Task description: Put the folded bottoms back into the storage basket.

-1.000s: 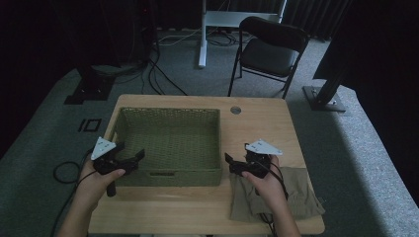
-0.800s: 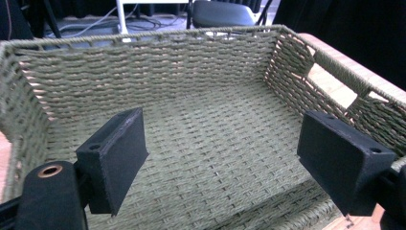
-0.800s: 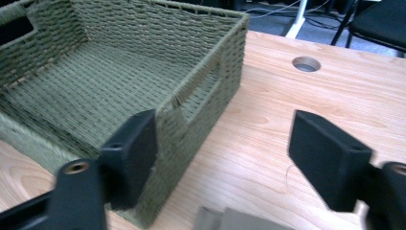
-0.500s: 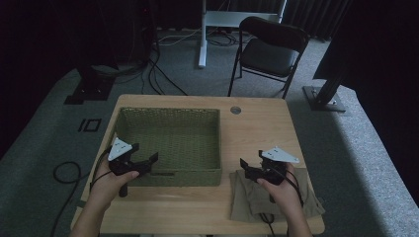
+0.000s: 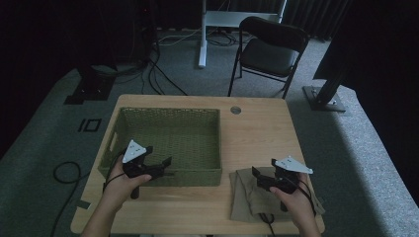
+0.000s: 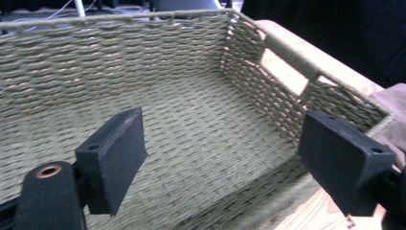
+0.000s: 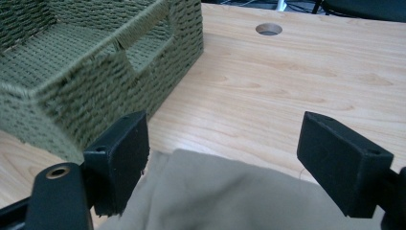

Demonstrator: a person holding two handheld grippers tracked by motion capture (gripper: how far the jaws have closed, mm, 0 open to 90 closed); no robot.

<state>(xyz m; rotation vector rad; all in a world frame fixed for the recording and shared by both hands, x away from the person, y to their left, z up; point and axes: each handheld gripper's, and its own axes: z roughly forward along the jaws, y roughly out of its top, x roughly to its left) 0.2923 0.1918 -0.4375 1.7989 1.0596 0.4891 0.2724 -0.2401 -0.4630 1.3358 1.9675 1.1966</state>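
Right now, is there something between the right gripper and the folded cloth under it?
Nothing visible. The right gripper hangs with jaws open directly over the cloth, beside the basket, which lies off to one side.

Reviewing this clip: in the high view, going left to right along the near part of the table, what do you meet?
Left gripper, open, at the near wall of the woven basket → bare strip of table → folded khaki cloth → right gripper, open, above the cloth.
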